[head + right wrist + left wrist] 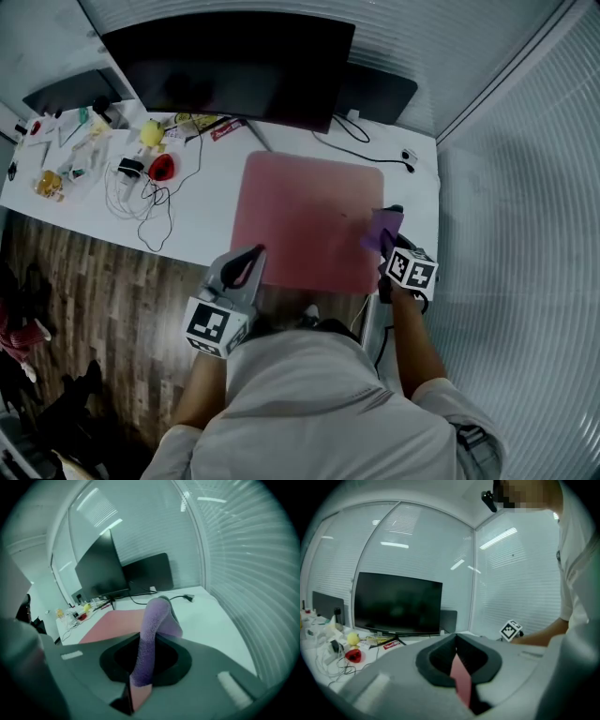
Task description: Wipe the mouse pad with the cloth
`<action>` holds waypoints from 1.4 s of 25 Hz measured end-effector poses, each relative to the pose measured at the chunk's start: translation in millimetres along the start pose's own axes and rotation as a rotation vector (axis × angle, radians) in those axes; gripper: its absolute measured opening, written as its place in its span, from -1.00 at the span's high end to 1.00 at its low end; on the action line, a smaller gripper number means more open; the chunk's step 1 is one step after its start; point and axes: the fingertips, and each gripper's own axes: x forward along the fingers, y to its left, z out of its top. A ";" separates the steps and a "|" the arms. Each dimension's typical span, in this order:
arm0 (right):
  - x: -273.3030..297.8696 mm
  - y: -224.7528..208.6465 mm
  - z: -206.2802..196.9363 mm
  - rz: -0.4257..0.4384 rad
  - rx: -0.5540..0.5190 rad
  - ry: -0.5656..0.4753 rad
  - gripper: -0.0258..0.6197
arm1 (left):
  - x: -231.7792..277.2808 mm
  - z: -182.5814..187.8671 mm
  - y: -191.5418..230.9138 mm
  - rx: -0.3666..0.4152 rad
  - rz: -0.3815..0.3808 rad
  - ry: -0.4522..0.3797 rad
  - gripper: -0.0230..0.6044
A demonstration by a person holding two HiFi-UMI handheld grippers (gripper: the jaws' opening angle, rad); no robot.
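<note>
Fingers of right gripper are clamped on cloth at edge of mouse pad, left gripper closed, empty; wiping stroke across is judged due.

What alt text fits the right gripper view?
The right hand-held gripper pinches a fuzzy purple cloth that stands up and flops forward. Beyond it a flat pink mouse pad lies on the white desk, before a black monitor.
</note>
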 end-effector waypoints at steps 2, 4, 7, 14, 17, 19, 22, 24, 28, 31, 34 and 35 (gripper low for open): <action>9.0 47.6 7.3 0.073 -0.023 -0.011 0.78 | -13.9 -2.4 17.7 -0.007 0.022 0.002 0.92; 19.8 97.7 11.6 0.147 -0.045 -0.015 0.78 | -29.3 -5.5 33.5 -0.016 0.041 0.004 0.92; 39.0 176.3 10.1 0.256 -0.075 -0.002 0.78 | -56.5 -10.7 58.7 -0.033 0.074 0.010 0.92; 84.3 332.5 -29.8 0.447 -0.185 0.093 0.78 | -114.1 -26.4 111.3 -0.065 0.146 0.031 0.92; 102.6 381.1 -51.5 0.502 -0.212 0.138 0.77 | -136.0 -33.9 131.3 -0.077 0.176 0.040 0.92; 116.9 402.6 -66.1 0.516 -0.215 0.170 0.77 | -148.5 -39.8 142.1 -0.085 0.190 0.048 0.92; 138.8 415.4 -87.6 0.491 -0.216 0.228 0.77 | -162.0 -44.8 153.6 -0.092 0.200 0.058 0.92; 148.5 409.6 -99.0 0.452 -0.227 0.256 0.77 | -166.1 -47.1 157.1 -0.094 0.197 0.058 0.92; 152.4 380.6 -109.7 0.379 -0.211 0.275 0.77 | -163.0 -49.6 155.5 -0.080 0.166 0.058 0.92; 143.9 348.9 -114.0 0.326 -0.193 0.278 0.77 | -150.7 -48.1 147.4 -0.075 0.132 0.065 0.92; 132.7 311.9 -114.7 0.278 -0.160 0.270 0.77 | -130.9 -40.5 133.3 -0.058 0.087 0.060 0.92; 128.1 299.2 -114.6 0.263 -0.146 0.266 0.77 | -123.8 -38.6 127.0 -0.051 0.071 0.061 0.92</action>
